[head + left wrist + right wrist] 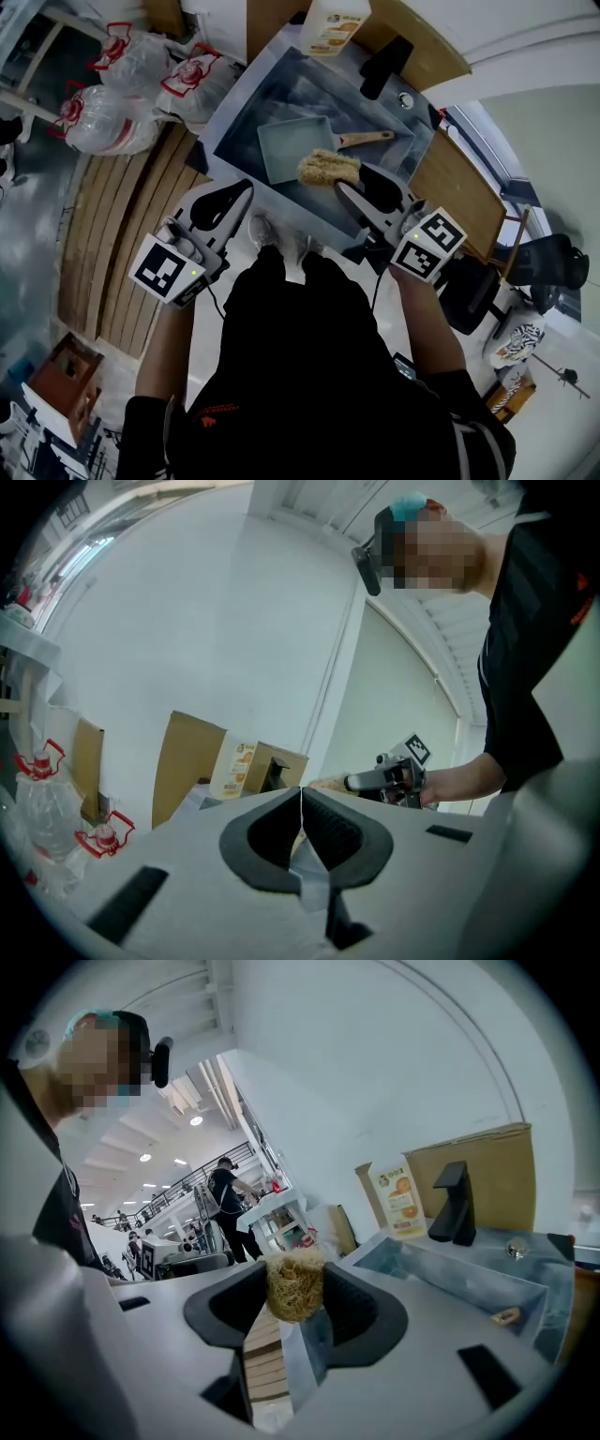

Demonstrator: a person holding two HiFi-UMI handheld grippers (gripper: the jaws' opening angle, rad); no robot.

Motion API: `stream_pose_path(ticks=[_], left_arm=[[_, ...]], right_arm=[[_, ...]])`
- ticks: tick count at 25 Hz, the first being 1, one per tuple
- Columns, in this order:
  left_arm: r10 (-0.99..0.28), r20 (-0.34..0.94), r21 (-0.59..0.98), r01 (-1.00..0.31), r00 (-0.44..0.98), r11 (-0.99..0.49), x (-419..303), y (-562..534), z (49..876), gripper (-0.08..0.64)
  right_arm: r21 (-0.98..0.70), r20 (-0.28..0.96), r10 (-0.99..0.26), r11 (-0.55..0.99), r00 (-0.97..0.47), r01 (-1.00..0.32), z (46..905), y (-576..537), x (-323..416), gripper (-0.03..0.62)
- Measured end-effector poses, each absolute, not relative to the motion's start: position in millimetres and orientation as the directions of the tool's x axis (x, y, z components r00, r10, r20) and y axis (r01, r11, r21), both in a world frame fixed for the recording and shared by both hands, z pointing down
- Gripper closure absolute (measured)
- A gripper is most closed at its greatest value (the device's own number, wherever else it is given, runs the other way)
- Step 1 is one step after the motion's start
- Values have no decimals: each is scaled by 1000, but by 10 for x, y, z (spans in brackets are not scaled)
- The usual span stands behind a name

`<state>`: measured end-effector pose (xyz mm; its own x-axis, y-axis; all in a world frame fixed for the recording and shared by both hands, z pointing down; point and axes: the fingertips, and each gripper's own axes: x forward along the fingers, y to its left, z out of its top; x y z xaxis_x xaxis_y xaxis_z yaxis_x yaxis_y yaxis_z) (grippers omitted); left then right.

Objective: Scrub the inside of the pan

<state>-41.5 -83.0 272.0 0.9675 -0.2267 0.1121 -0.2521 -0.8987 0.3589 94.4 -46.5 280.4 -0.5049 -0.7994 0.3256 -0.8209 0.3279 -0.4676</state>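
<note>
A square pale-green pan (pixel 293 147) with a wooden handle (pixel 366 140) lies flat in the grey sink (pixel 259 93). My right gripper (pixel 343 182) is shut on a straw-coloured fibre scrubber (pixel 328 168), held just above the sink's near edge beside the pan's handle. In the right gripper view the scrubber (pixel 295 1286) is pinched between the jaws, and the handle's tip (pixel 505 1315) shows in the sink (pixel 441 1275). My left gripper (pixel 244 190) is shut and empty, at the sink's near-left edge. In the left gripper view its jaws (pixel 301 810) meet, with the right gripper (pixel 386 778) beyond.
A black faucet (pixel 385 66) stands at the sink's far side beside a carton with orange print (pixel 333 25). Water bottles in plastic bags (pixel 127 70) lie on the floor at left. A wooden counter (pixel 461 187) flanks the sink at right. Wooden floor slats (pixel 131 230) run along the left.
</note>
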Motion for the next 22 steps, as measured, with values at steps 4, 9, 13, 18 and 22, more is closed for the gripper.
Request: stream_pose_path(ticks=[4,9,13,18,22], left_arm=[[-242,132,370,-274,961,-888,-352,-925,2845,541],[-297,164,380,-338,941,-861,-221,-1039,3009,541],[-360,181,379,-402,915,-833,-119,-1117,3112,541],[-421,200,386,-466,885,-796,-25,-1153,3220,541],[-445,214,394,-494,870,-775,-11,-1144,3335,541]], right_arm=[[-470,342,-776,347,-530,-811,2961,-640,991,399],[-491,358,-731,382,-581,-783,3200,-850,1122,399],[-486,375,-687,426,-622,-763,3357,-995,1225,399],[-477,386,-646,470,-658,-742,3495,-1156,1326,399],[-470,408,-615,492,-675,-733,3670,-1257,1335,399]])
